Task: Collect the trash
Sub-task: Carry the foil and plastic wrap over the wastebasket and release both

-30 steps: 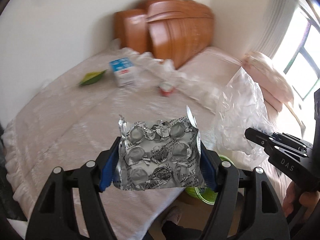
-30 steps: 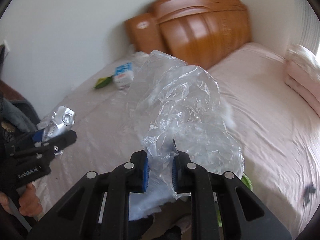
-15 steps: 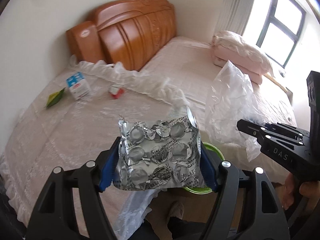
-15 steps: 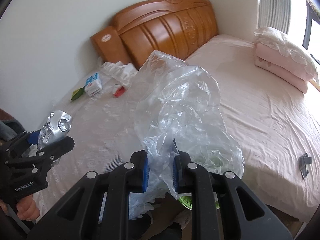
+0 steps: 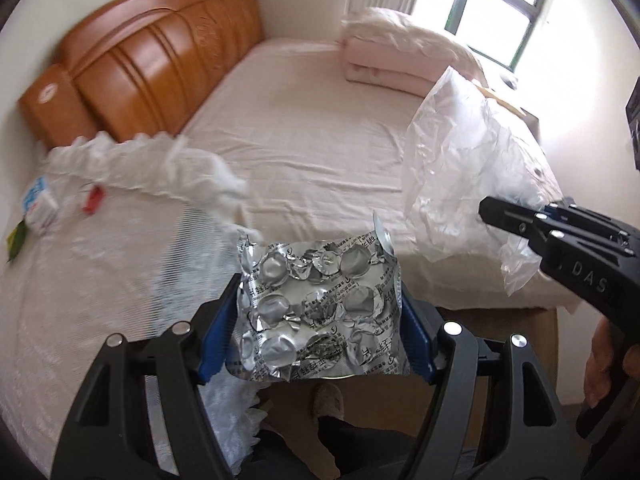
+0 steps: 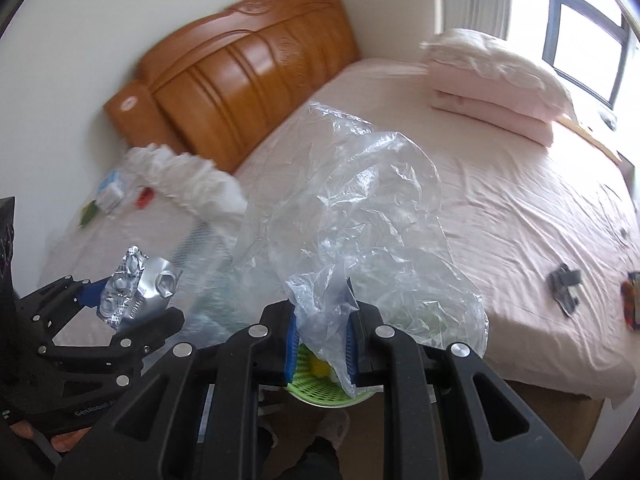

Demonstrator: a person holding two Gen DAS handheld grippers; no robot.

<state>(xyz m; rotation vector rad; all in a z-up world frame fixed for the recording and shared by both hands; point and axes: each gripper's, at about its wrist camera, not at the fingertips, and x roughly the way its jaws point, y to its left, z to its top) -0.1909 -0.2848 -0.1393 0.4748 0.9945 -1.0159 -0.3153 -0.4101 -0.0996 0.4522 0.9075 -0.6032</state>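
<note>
My left claw [image 5: 318,312] is clamped on one crumpled foil blister pack [image 5: 320,312], held up over the near edge of the bed [image 5: 312,152]; my right claw [image 6: 322,340] is pinched tight on one clear plastic bag [image 6: 360,216], to the right of the pack; far left on the bed lie one blue-and-white carton [image 5: 38,204], one small red item [image 5: 92,199] and one green wrapper [image 5: 16,238]; two folded pink quilts [image 6: 496,84] sit far right; only the right view shows one green basket [image 6: 320,380] below the bag, plus dark scraps [image 6: 564,280] on the sheet.
</note>
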